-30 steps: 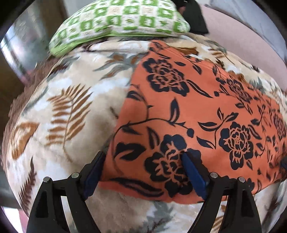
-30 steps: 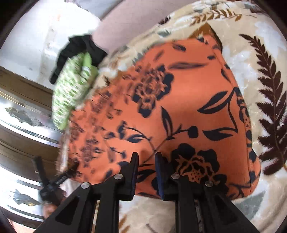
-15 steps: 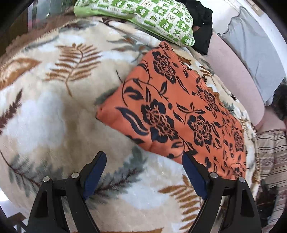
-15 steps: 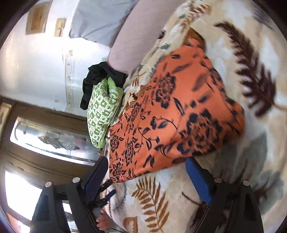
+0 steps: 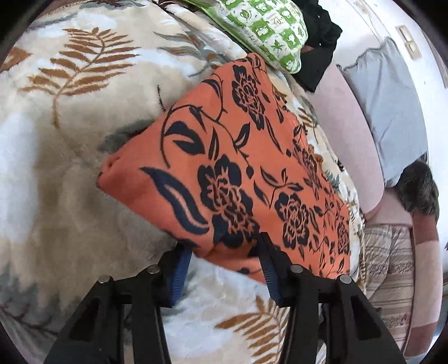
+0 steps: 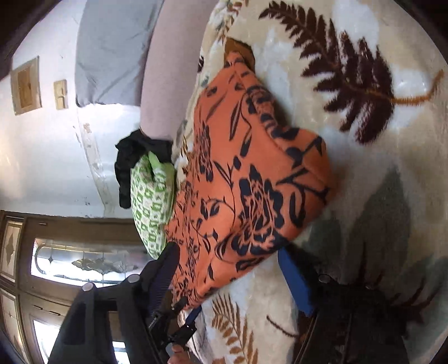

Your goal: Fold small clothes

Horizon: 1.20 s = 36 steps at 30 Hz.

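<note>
Between the pads of the left claw [image 5: 221, 268], whose jaws have just been closing round its near edge, and ahead of the spread, empty right claw [image 6: 238, 275], the orange floral garment [image 5: 238, 168] lies folded on the bed blanket [image 5: 56, 168], so the next fold needs both claws clamped on that edge.

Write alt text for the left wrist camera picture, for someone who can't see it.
A folded orange cloth with black flowers lies on a cream leaf-print blanket, its near edge between the fingers of the left gripper, whose jaws have just been closing. Behind it sit a green-and-white pillow and a black garment.
</note>
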Available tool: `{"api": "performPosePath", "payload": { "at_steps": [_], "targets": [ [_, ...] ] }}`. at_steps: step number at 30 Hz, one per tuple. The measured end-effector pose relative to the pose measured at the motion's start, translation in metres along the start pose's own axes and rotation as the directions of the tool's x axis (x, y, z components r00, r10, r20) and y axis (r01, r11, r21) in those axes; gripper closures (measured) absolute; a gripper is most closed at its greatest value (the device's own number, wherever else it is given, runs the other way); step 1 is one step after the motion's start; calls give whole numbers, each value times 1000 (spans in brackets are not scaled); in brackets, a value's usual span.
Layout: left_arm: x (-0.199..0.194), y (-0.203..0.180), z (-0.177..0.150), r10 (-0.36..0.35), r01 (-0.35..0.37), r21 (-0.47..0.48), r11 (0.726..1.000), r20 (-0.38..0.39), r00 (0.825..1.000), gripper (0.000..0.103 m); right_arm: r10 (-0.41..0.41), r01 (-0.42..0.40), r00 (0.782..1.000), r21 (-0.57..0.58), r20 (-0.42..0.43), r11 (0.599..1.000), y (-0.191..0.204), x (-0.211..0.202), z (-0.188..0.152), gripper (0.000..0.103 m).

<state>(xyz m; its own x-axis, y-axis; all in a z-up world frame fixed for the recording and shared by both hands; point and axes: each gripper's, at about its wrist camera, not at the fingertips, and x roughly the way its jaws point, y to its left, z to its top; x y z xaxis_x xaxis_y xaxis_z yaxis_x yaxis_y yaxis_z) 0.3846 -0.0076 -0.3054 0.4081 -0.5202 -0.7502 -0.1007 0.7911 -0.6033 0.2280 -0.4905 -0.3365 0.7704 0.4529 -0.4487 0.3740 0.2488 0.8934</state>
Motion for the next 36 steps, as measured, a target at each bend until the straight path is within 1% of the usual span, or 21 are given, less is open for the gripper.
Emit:
{"api": "performPosePath", "payload": {
  "at_steps": [2, 7, 8, 11, 15, 16, 17, 18, 19, 20, 23, 24, 26, 27, 28, 30, 32, 33, 34, 36],
  "targets": [
    [-1, -1, 3, -17, 17, -12, 1000, 17, 1000, 54, -1, 1, 1000, -3, 25, 1000, 0, 2, 3, 33],
    [0, -4, 11, -60, 62, -32, 998, 57, 997, 54, 35, -33, 994, -23, 106, 999, 4, 7, 13, 33],
    [2, -4, 14, -75, 77, -38, 996, 64, 995, 54, 40, -37, 992, -30, 122, 999, 6, 10, 15, 31],
    [3, 1, 18, -115, 119, -62, 991, 74, 991, 54, 14, -8, 989, -43, 148, 999, 11, 18, 16, 31],
    [7, 7, 20, -117, 122, -99, 988, 62, 991, 54, 5, 9, 983, -71, 183, 997, 16, 21, 17, 32],
    [8, 8, 20, -115, 120, -113, 986, 52, 992, 56, 0, 16, 981, -82, 193, 996, 17, 22, 16, 36],
    [9, 10, 20, -99, 105, -125, 987, 48, 994, 61, -14, 34, 979, -96, 203, 995, 20, 22, 16, 50],
    [9, 11, 19, -68, 73, -133, 988, 37, 997, 69, -37, 60, 977, -105, 210, 993, 21, 23, 15, 61],
    [9, 12, 18, -57, 60, -143, 988, 25, 998, 71, -56, 78, 976, -95, 213, 992, 19, 24, 16, 69],
    [8, 13, 16, -56, 59, -159, 985, 21, 998, 72, -60, 78, 975, -78, 212, 994, 14, 22, 17, 72],
    [8, 12, 14, -30, 31, -161, 986, 7, 1000, 72, -77, 91, 974, -58, 213, 994, 14, 19, 15, 72],
    [8, 14, 15, -32, 32, -174, 984, 3, 999, 71, -92, 106, 973, -53, 211, 993, 15, 18, 14, 73],
    [9, 20, 16, -57, 55, -235, 970, 0, 998, 67, -118, 124, 971, -18, 206, 992, 13, 15, 13, 71],
    [9, 23, 16, -73, 71, -262, 962, 3, 997, 64, -132, 132, 971, 14, 199, 991, 10, 13, 12, 67],
    [10, 24, 17, -83, 81, -279, 957, 4, 997, 63, -162, 155, 969, 52, 185, 987, 6, 13, 12, 60],
    [10, 25, 20, -80, 81, -287, 954, 17, 997, 63, -157, 145, 969, 75, 191, 987, 4, 11, 13, 56],
    [10, 23, 21, -66, 74, -275, 959, 38, 997, 64, -146, 134, 970, 76, 193, 988, 6, 13, 16, 46],
    [10, 21, 22, -53, 63, -263, 963, 47, 997, 67, -144, 133, 968, 67, 204, 989, 8, 13, 17, 45],
    [9, 19, 22, -31, 44, -248, 968, 58, 998, 74, -144, 137, 965, 44, 219, 990, 10, 14, 19, 45],
    [10, 20, 22, -29, 45, -242, 969, 72, 997, 78, -125, 127, 965, 8, 230, 992, 10, 16, 20, 48]
  ]
}}
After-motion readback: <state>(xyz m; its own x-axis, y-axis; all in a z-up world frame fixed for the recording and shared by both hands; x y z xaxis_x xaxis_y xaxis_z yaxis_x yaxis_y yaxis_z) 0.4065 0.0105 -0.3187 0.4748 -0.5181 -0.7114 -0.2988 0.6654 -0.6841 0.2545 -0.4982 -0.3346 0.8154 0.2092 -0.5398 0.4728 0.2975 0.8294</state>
